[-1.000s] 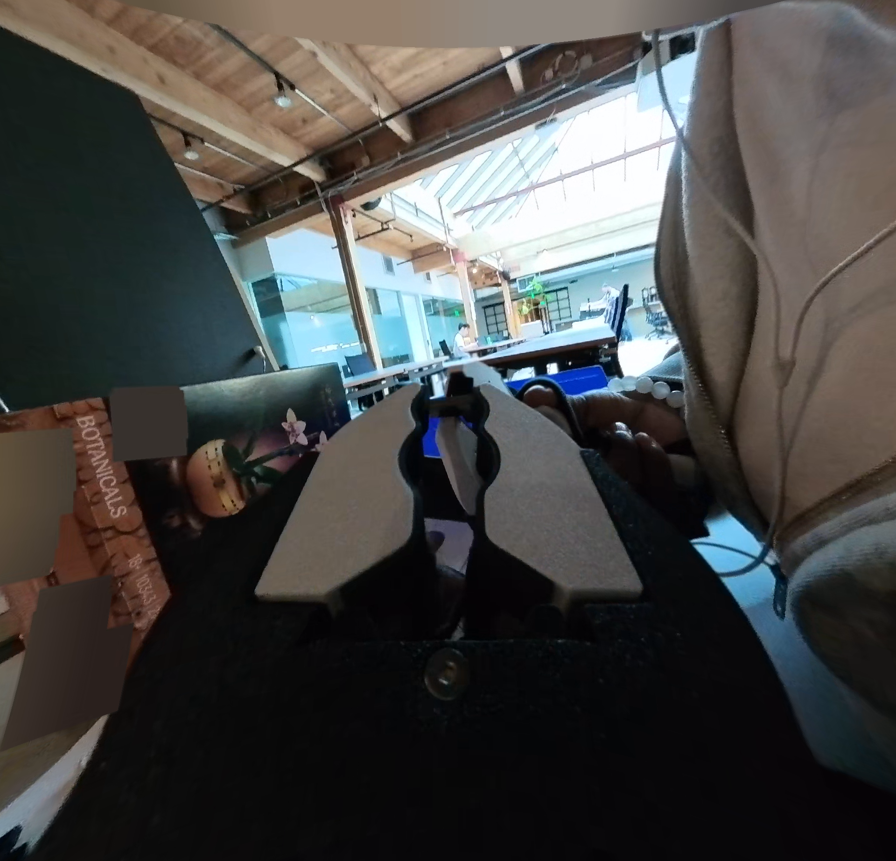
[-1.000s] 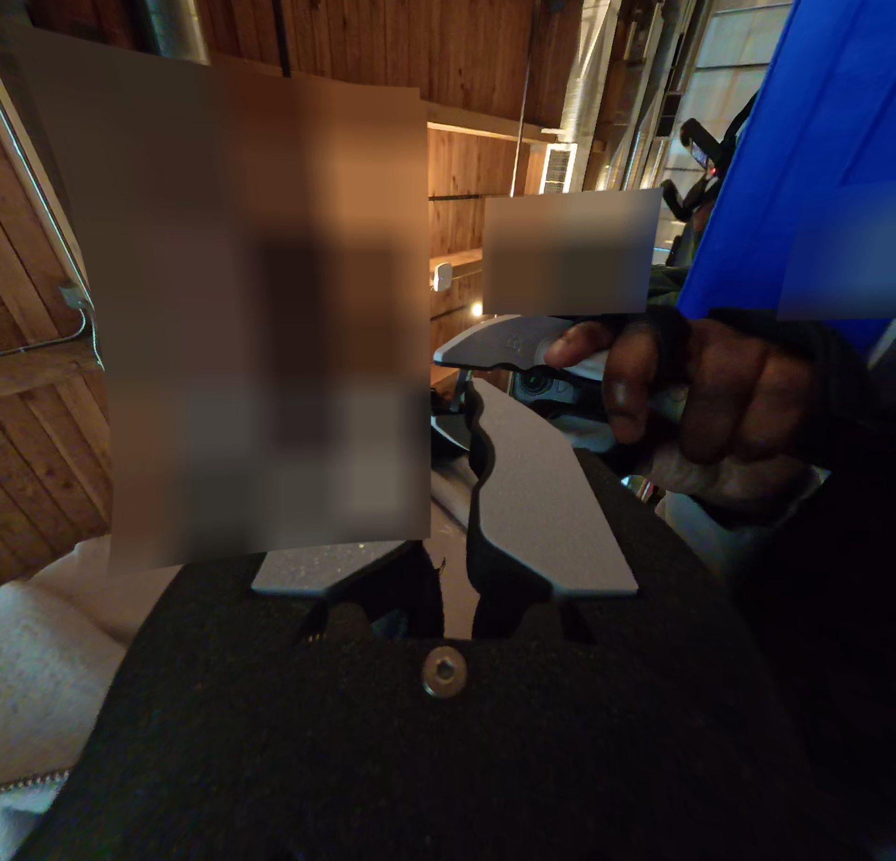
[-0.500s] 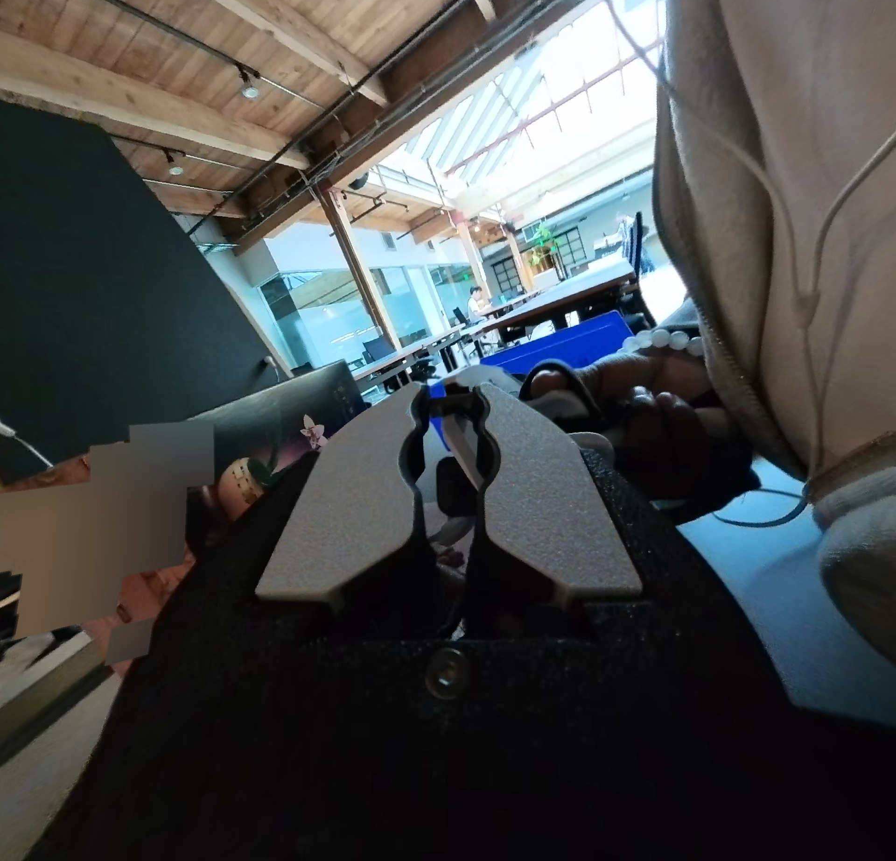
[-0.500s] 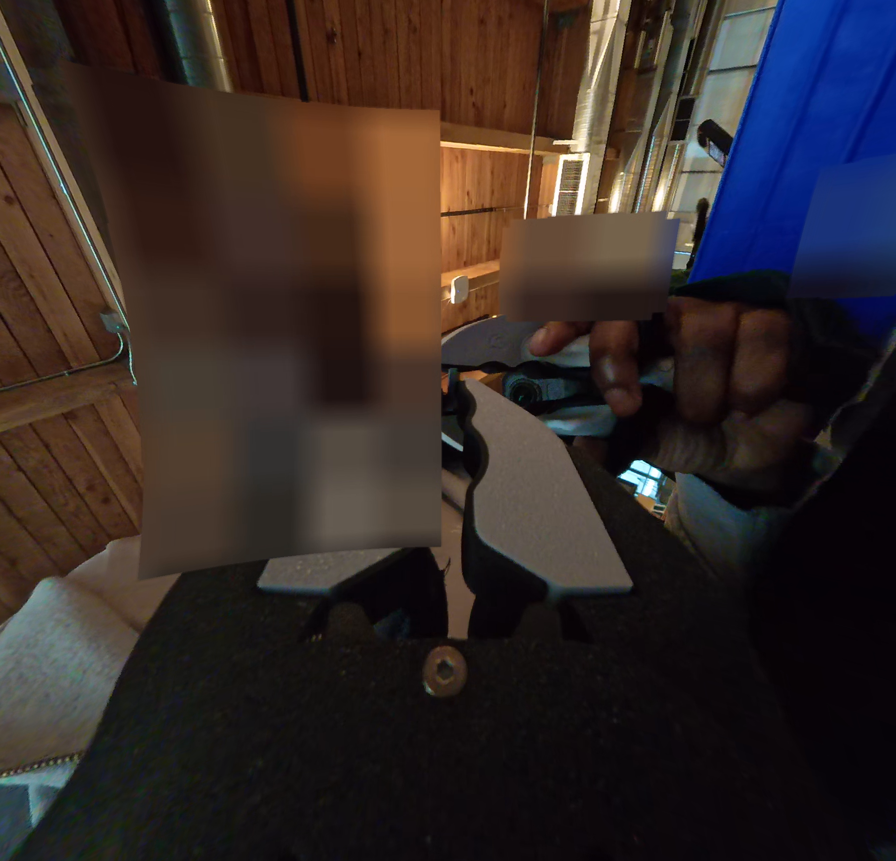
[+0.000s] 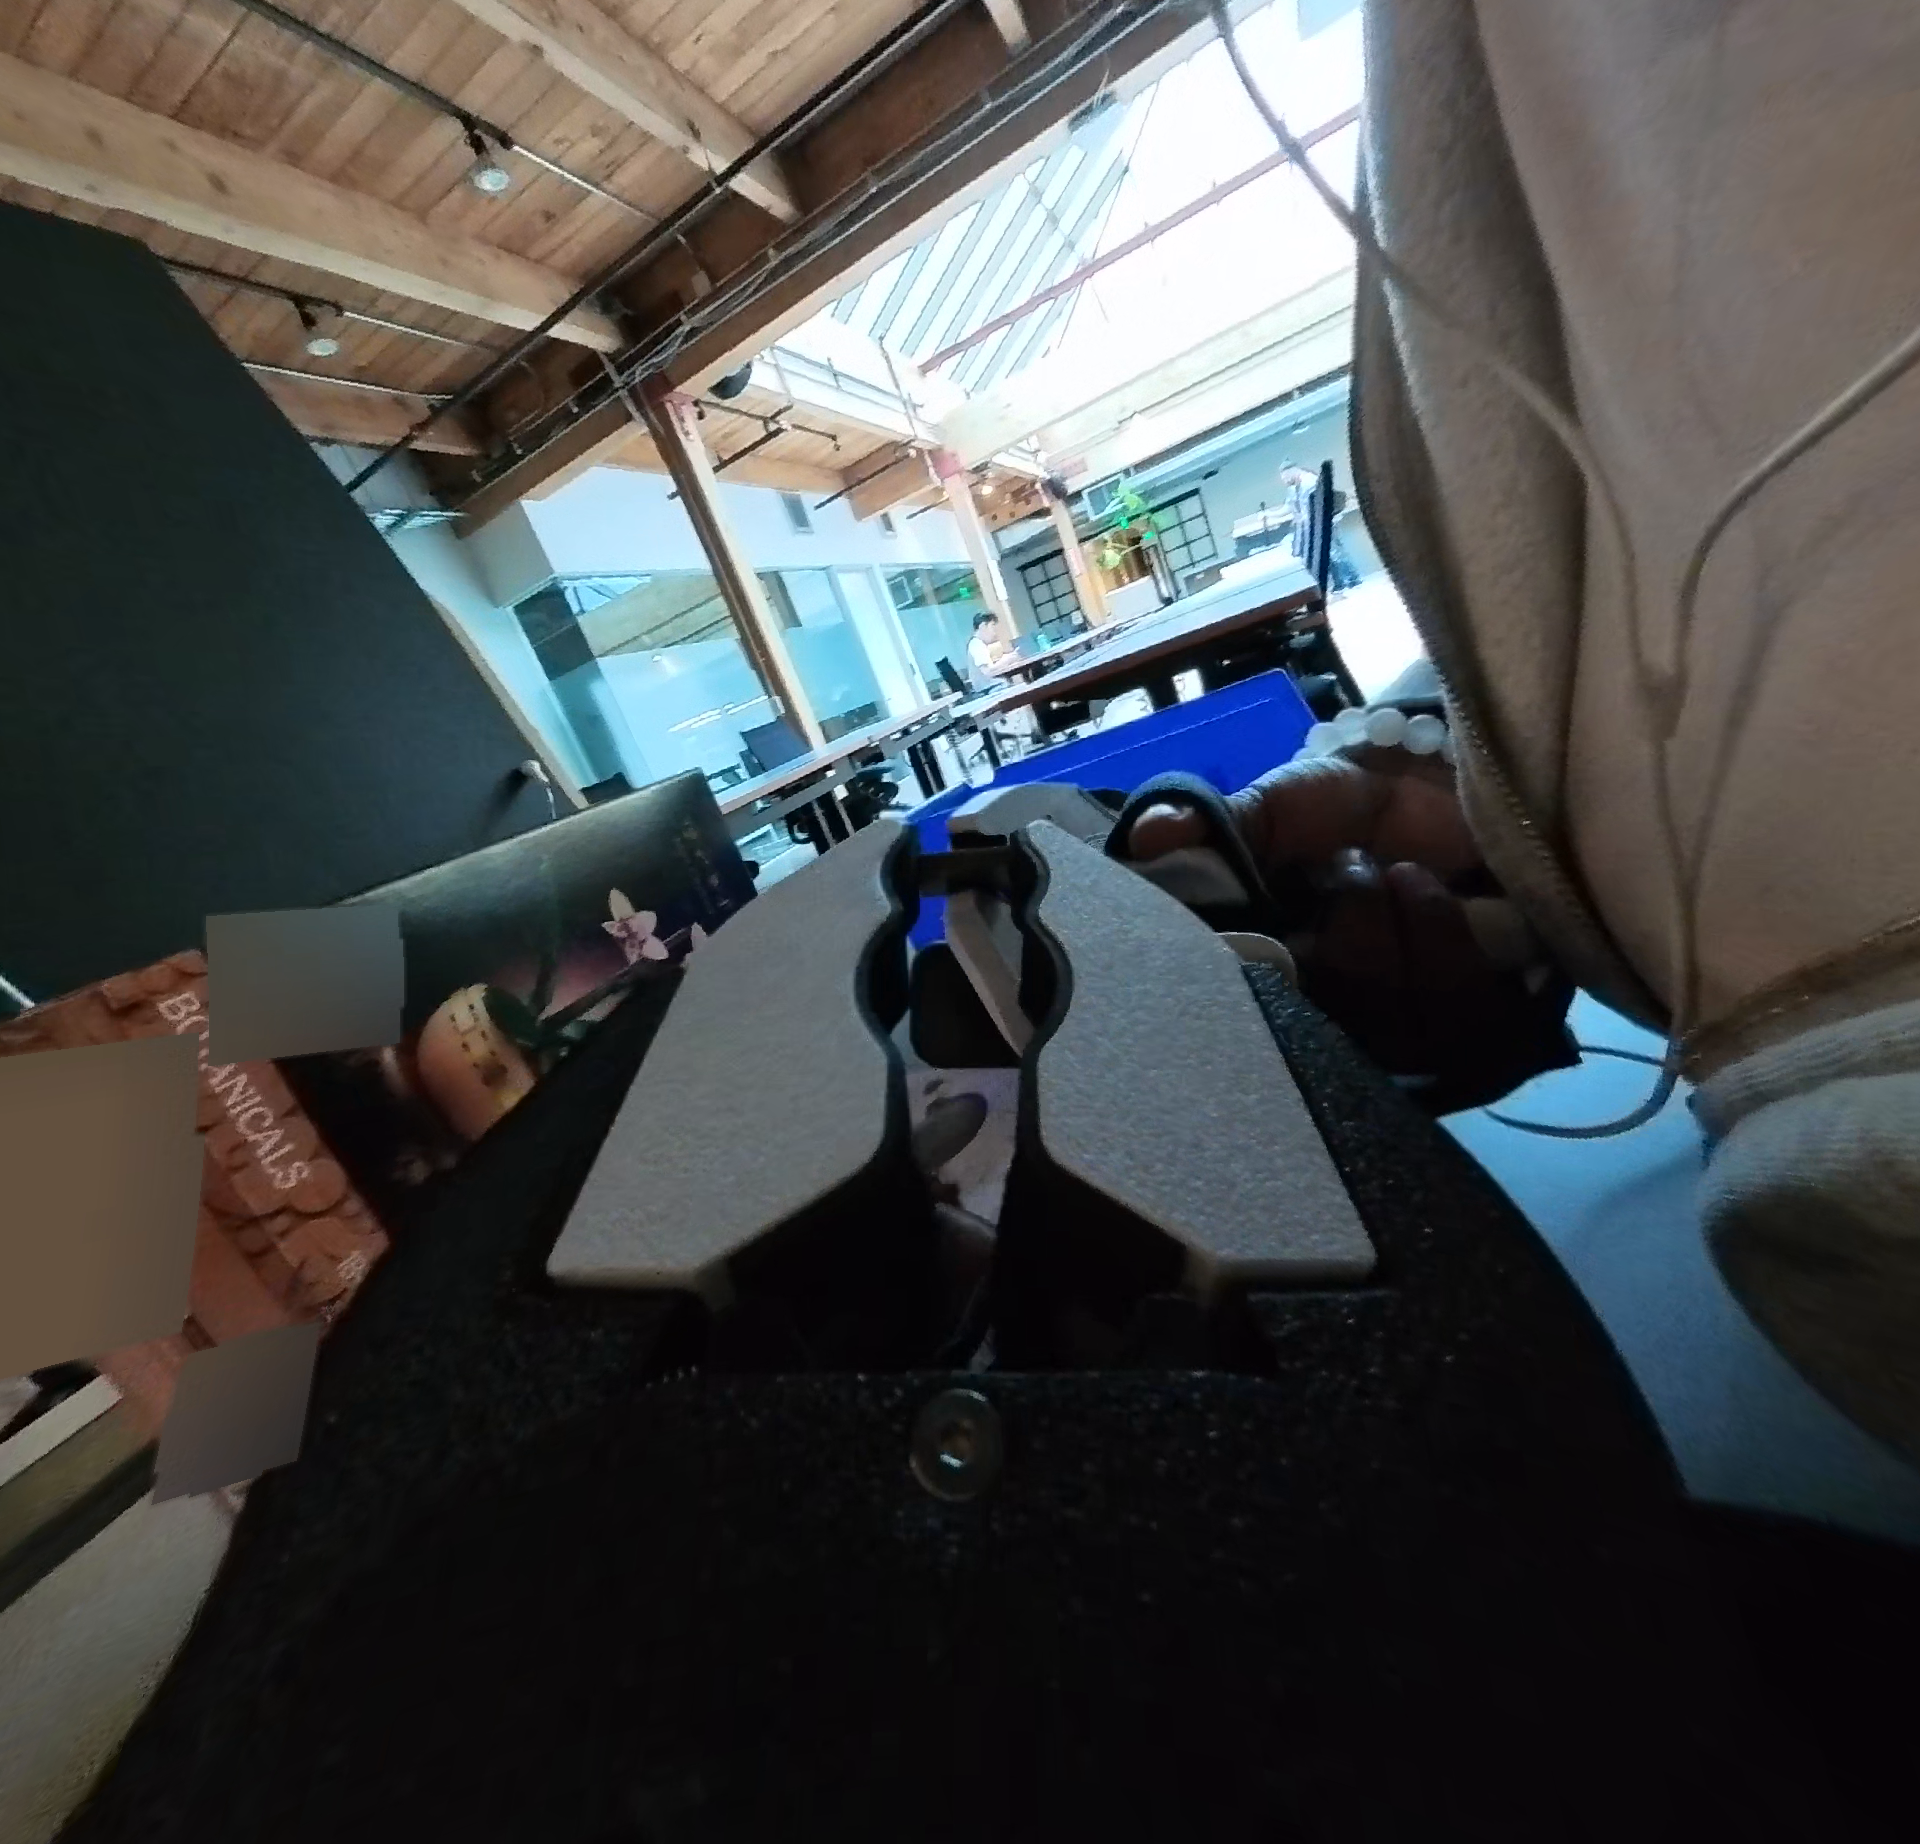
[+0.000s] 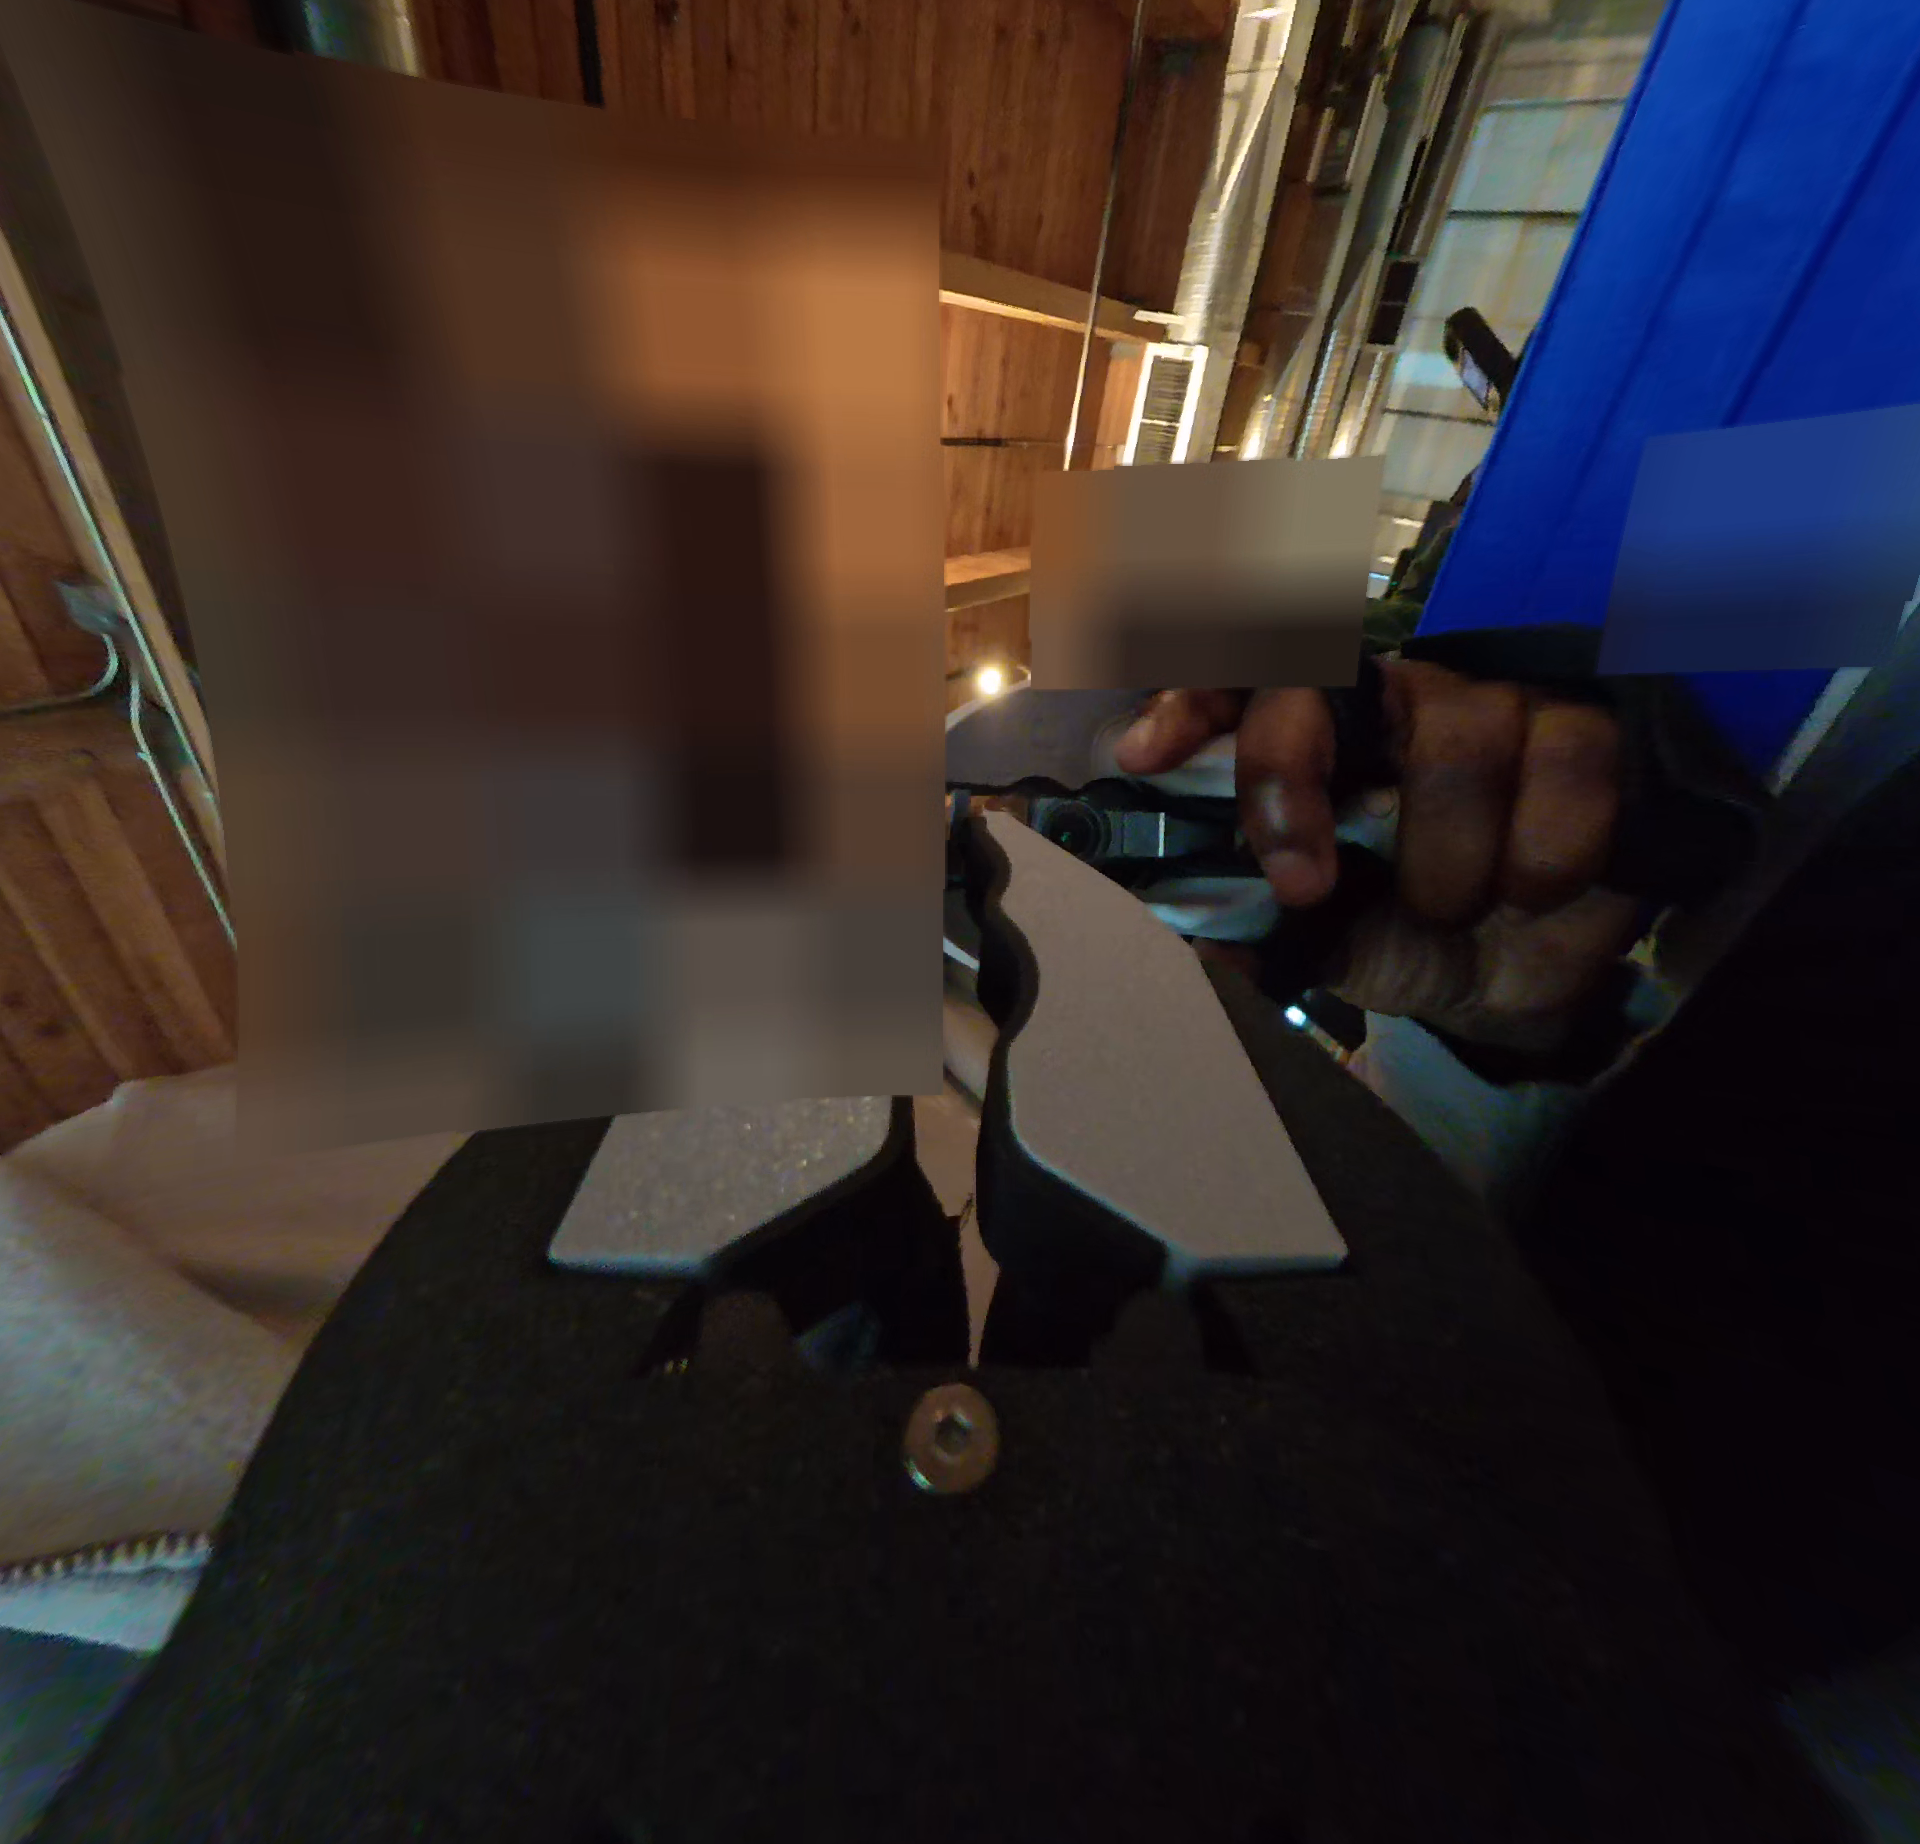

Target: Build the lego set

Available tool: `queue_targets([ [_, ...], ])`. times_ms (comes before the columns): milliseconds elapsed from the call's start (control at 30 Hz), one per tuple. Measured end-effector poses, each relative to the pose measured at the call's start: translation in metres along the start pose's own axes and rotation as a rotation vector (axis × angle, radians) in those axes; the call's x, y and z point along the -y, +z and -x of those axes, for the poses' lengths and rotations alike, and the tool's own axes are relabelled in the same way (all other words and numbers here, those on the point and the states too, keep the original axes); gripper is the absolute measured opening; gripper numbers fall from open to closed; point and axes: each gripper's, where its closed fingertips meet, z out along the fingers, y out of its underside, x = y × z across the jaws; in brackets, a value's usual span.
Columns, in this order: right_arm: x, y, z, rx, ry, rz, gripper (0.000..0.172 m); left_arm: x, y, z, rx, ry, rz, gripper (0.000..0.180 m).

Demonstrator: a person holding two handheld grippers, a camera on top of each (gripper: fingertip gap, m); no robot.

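- A glossy magazine (image 5: 540,963) stood propped to the left of the left gripper (image 5: 961,859), well clear of its fingers. It would likely handle as light, limp and slippery, best taken by the spine edge.
- The left gripper's fingers (image 5: 769,1046) stood slightly apart. A short black bar (image 5: 966,867) spanned the tips and appeared nipped between the pads, though the view there was small. It looked stiff and narrow, so a hold across its ends would suit.
- Just behind the left gripper's tips ran a grey strip (image 5: 982,963), part of the other tool.
- To the right of the left gripper, a hand (image 5: 1371,880) with a pale bead bracelet (image 5: 1371,729) gripped the right gripper (image 6: 961,838), whose fingers (image 6: 1112,1015) were drawn together to a slit.
- Beyond the hand stood a blue bin (image 5: 1143,745), and farthest right hung a beige hooded top (image 5: 1610,444).
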Motion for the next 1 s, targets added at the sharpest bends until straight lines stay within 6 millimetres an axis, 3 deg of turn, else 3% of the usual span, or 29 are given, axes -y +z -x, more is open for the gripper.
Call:
queue_targets([
  [367,-0.005,0.003,0.002,-0.019,-0.034,0.028,0.003,0.008,0.002,-0.003,-0.026,-0.022,-0.027,0.016],
  [467,0.002,-0.003,-0.007,-0.053,-0.032,0.005,0.003,-0.007,0.001,0.001,0.0,-0.018,0.028,0.016],
  [633,0.008,0.006,-0.002,0.067,0.067,-0.012,0.004,-0.002,-0.002,0.011,0.055,-0.066,-0.005,0.016],
  [767,0.009,0.009,0.005,0.113,0.06,0.006,0.022,0.0,-0.006,0.015,0.072,-0.086,-0.032,0.016],
  [1000,0.003,0.011,0.009,0.083,0.021,0.058,0.018,0.008,-0.006,0.011,0.052,-0.089,-0.085,0.016],
])
